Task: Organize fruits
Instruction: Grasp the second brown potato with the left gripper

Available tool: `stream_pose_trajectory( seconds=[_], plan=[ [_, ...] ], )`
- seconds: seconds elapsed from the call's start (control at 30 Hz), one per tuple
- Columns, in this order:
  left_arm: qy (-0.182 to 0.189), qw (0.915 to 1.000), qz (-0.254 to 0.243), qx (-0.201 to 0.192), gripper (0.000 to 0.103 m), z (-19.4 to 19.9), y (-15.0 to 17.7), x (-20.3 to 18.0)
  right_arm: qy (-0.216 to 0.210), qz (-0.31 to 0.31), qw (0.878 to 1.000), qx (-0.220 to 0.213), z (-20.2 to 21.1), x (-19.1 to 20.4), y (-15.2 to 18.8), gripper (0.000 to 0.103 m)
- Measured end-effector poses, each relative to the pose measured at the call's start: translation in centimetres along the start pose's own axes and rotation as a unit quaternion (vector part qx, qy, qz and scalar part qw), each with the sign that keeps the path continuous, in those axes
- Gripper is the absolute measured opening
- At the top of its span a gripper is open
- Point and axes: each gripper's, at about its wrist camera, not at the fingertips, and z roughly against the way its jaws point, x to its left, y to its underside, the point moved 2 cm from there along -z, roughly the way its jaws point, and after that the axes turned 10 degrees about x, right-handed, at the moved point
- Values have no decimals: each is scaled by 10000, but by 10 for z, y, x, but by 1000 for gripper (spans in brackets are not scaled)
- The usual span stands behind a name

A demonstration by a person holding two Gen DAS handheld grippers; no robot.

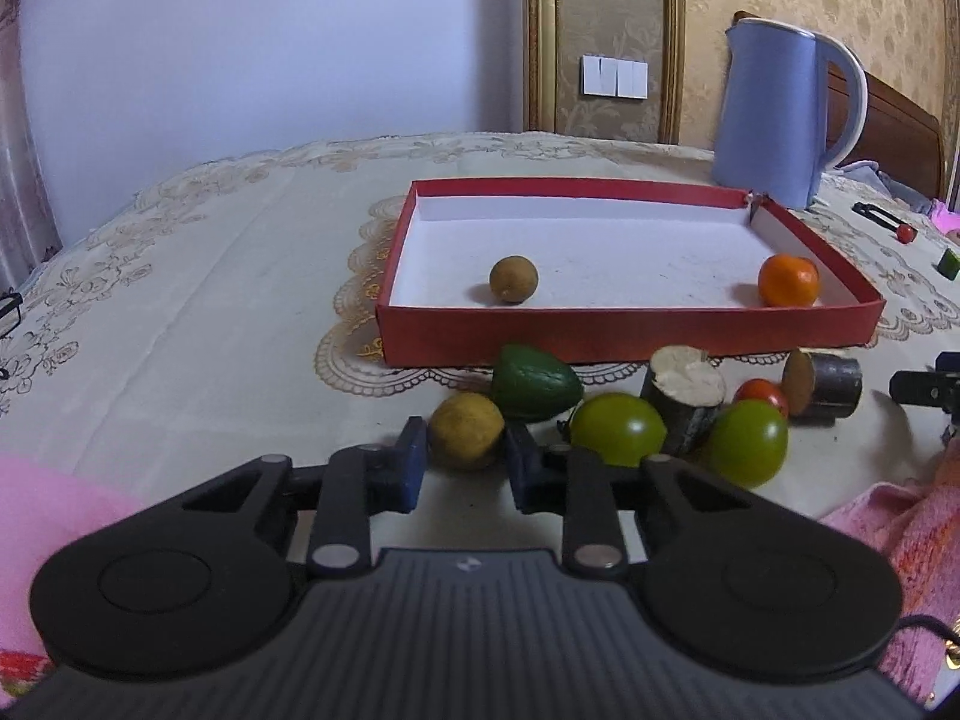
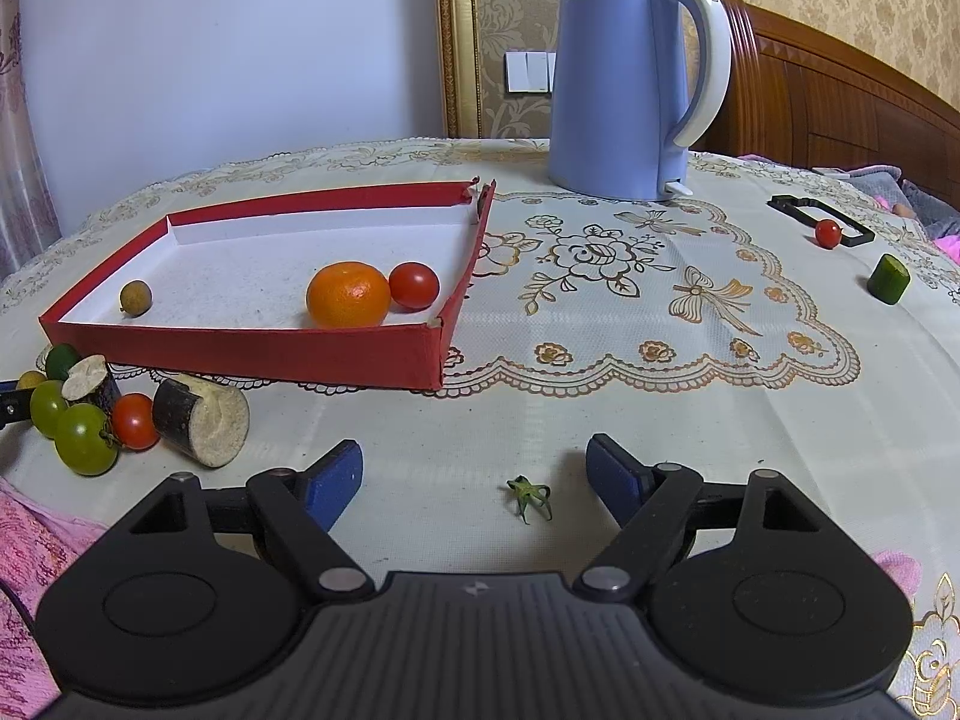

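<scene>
A red tray (image 1: 624, 333) (image 2: 240, 348) holds a brown longan (image 1: 513, 279) (image 2: 135, 298), an orange (image 1: 788, 281) (image 2: 348, 294) and a red cherry tomato (image 2: 414, 284). In front of it lie a yellow-brown round fruit (image 1: 467, 430), a green avocado-like fruit (image 1: 536, 383), two green tomatoes (image 1: 618, 429) (image 2: 85, 438), a red tomato (image 2: 134, 420) and two sugarcane pieces (image 1: 687, 396) (image 2: 203, 420). My left gripper (image 1: 467, 459) has its pads on either side of the yellow-brown fruit on the table. My right gripper (image 2: 474, 477) is open and empty.
A blue kettle (image 2: 624, 78) stands behind the tray. At the right lie a cherry tomato (image 2: 828, 233), a black clip (image 2: 822, 216) and a green cucumber piece (image 2: 889, 279). A green stem (image 2: 528, 495) lies between my right fingers. Pink cloth (image 1: 900, 534) is near.
</scene>
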Motion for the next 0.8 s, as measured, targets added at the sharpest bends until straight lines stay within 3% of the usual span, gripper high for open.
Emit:
stream_pose_trajectory(
  seconds=[0.53, 0.8],
  plan=[
    [223, 9994, 246, 10, 25, 3, -2, 9, 2, 2, 10000, -1, 0, 1, 0, 82],
    [291, 9993, 104, -200, 25, 13, -24, 2, -4, -3, 10000, -3, 0, 1, 0, 82]
  ],
)
